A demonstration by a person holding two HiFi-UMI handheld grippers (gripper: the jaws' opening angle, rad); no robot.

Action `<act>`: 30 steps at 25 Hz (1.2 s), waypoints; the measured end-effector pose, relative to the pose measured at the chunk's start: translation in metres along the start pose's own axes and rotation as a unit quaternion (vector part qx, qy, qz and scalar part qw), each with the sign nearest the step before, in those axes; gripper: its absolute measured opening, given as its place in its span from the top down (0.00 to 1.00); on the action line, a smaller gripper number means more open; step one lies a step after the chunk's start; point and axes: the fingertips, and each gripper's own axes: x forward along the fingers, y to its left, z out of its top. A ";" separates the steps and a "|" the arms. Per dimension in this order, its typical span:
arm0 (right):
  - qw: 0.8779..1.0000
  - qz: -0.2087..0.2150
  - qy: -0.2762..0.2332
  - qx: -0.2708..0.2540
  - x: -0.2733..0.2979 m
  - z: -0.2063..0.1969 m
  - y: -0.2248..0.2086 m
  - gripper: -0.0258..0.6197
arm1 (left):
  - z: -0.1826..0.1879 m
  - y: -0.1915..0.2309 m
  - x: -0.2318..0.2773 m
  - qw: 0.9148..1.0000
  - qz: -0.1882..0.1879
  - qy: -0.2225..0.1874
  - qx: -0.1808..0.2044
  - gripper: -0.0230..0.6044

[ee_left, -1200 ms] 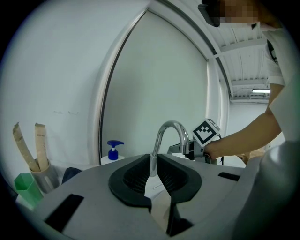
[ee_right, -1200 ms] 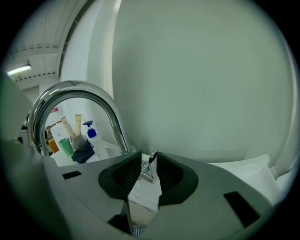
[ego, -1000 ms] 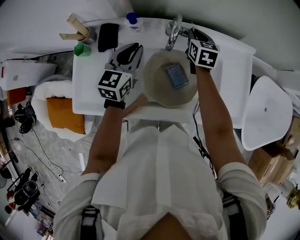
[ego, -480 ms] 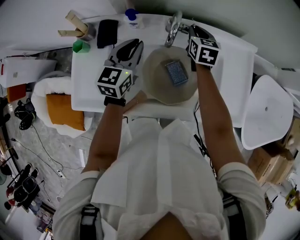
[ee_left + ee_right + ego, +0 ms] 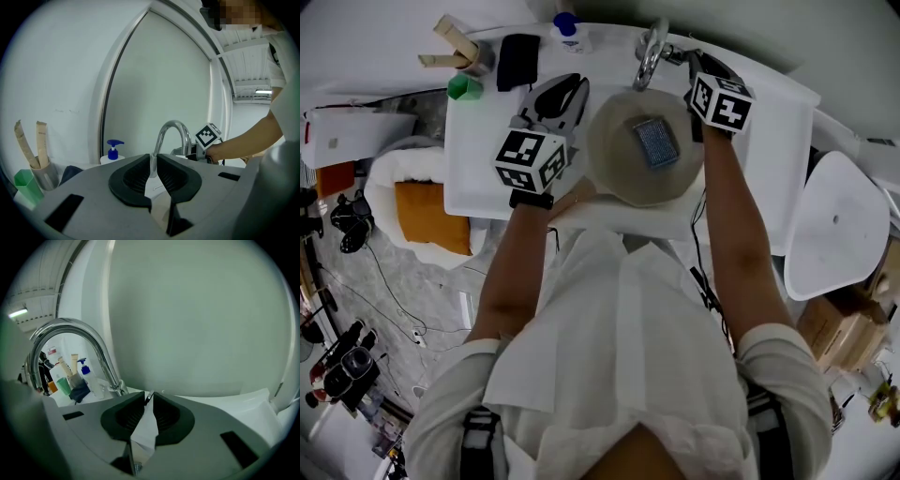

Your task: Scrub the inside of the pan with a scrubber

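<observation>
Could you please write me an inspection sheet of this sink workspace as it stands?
Surface: white counter with a faucet at the back.
Job's things: pan in front of the faucet; scrubber lies inside it, held by neither gripper.
Clutter: green cup, soap bottle, dark cloth and stick holder at back left.
Grippers: left gripper shut, empty, left of the pan; right gripper by the faucet, jaws opening, nothing between.
Cables: cable trailing under the right arm; more on the floor, left.
Surroundings: orange cushion left, white seat right.
</observation>
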 end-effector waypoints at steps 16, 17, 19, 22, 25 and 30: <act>1.000 0.002 0.001 0.030 0.003 -0.006 -0.012 0.87 | 0.003 0.006 -0.004 1.000 0.005 -0.002 -0.002 0.88; 1.000 0.002 0.003 0.030 0.003 -0.006 -0.012 0.87 | 0.004 0.006 -0.005 1.000 0.005 -0.003 -0.002 0.88; 1.000 0.005 0.007 0.026 0.002 -0.006 -0.011 0.87 | 0.005 0.006 -0.007 1.000 0.006 -0.004 0.000 0.88; 1.000 0.008 0.009 0.009 -0.004 -0.006 -0.010 0.86 | 0.005 0.007 -0.009 1.000 0.007 -0.004 0.001 0.88; 1.000 0.014 -0.016 -0.004 -0.016 0.004 -0.006 0.86 | 0.005 0.010 -0.009 1.000 0.007 -0.004 0.002 0.88; 0.997 0.039 -0.066 0.006 -0.058 0.017 0.015 0.86 | 0.003 0.007 -0.013 1.000 0.003 -0.001 0.003 0.88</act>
